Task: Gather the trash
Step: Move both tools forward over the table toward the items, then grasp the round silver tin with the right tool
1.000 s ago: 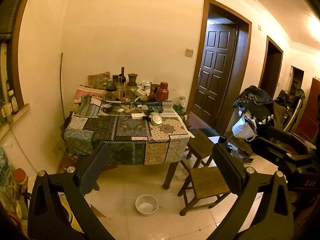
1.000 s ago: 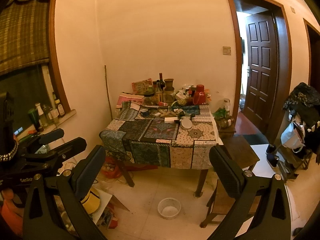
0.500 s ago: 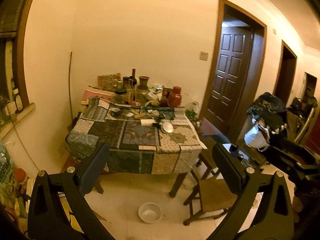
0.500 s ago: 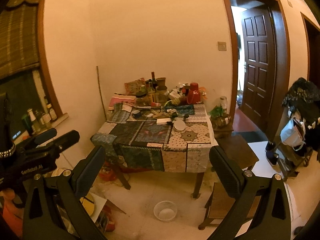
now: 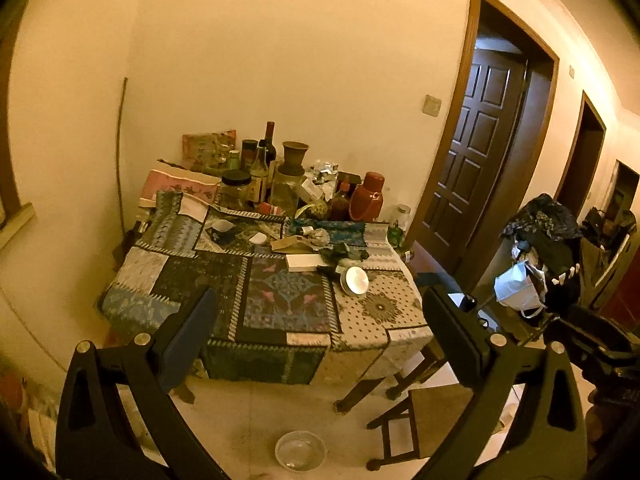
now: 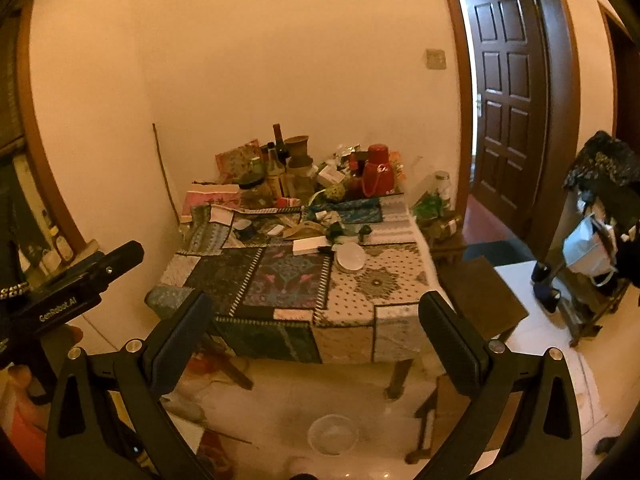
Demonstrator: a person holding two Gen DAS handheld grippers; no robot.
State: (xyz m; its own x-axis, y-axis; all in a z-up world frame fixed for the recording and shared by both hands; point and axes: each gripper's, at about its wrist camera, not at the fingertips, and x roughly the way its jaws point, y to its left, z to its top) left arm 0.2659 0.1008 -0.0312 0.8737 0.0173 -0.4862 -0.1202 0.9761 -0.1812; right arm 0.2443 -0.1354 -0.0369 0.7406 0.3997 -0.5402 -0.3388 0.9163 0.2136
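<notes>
A table with a patchwork cloth (image 5: 280, 300) stands against the far wall, also in the right wrist view (image 6: 280, 276). Loose scraps, wrappers and a white box (image 5: 304, 262) lie around its middle, near a round white lid (image 5: 356, 280). Bottles, jars and a red flask (image 5: 366, 198) crowd its back. My left gripper (image 5: 320, 332) is open and empty, well short of the table. My right gripper (image 6: 316, 332) is open and empty too, also short of it. The left gripper's body shows at the left of the right wrist view (image 6: 80, 288).
A small pale bowl (image 5: 299, 450) sits on the floor in front of the table. Wooden stools (image 5: 424, 412) stand at the table's right. A rack with dark clothes and a white bag (image 5: 516, 288) is at the right. A dark door (image 5: 480, 152) stands open.
Both grippers have moved closer to the table, which looms larger and more from above. Both stay open and empty.
</notes>
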